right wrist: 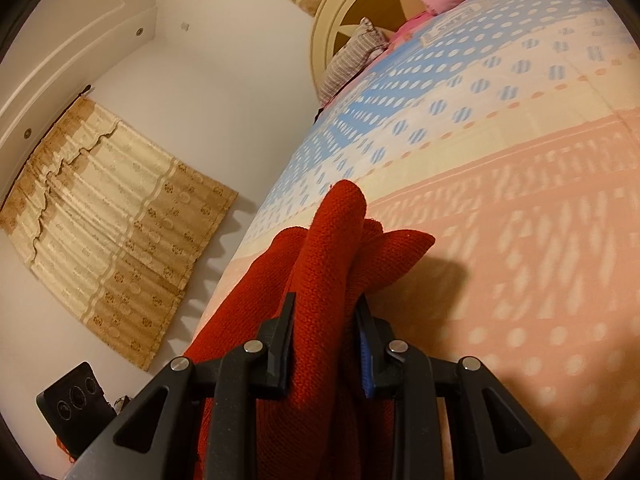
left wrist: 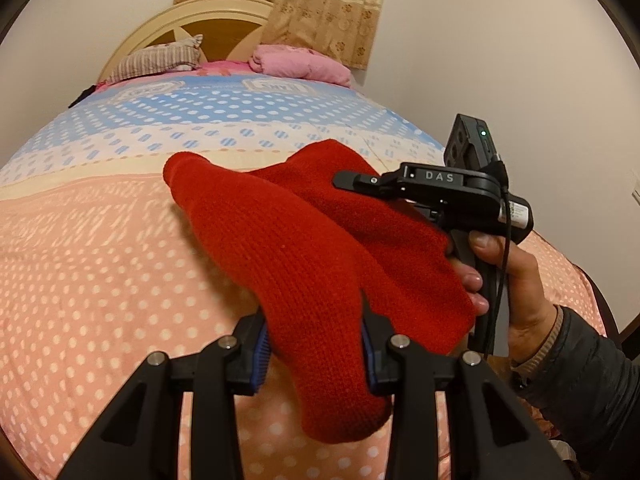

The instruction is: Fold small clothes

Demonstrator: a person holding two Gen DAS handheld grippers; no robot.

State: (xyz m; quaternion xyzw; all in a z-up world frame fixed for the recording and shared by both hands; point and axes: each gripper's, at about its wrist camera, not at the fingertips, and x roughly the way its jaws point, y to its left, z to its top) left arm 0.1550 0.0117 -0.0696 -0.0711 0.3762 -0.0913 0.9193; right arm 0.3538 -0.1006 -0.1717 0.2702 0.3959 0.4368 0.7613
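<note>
Red knit garment [left wrist: 304,264]: bunched, lifted above the bed [left wrist: 100,260], spanning both tongs. Left tongs [left wrist: 316,352]: clamped on one thick fold. Right tongs [right wrist: 326,344]: clamped on another fold, garment rising ahead of the fingertips. Pink bedding [left wrist: 300,64]: far beyond, by the headboard [left wrist: 192,20].

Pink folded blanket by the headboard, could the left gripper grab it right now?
Probably not: the left gripper is shut on the red knit garment, and the pink blanket lies far up the bed.
</note>
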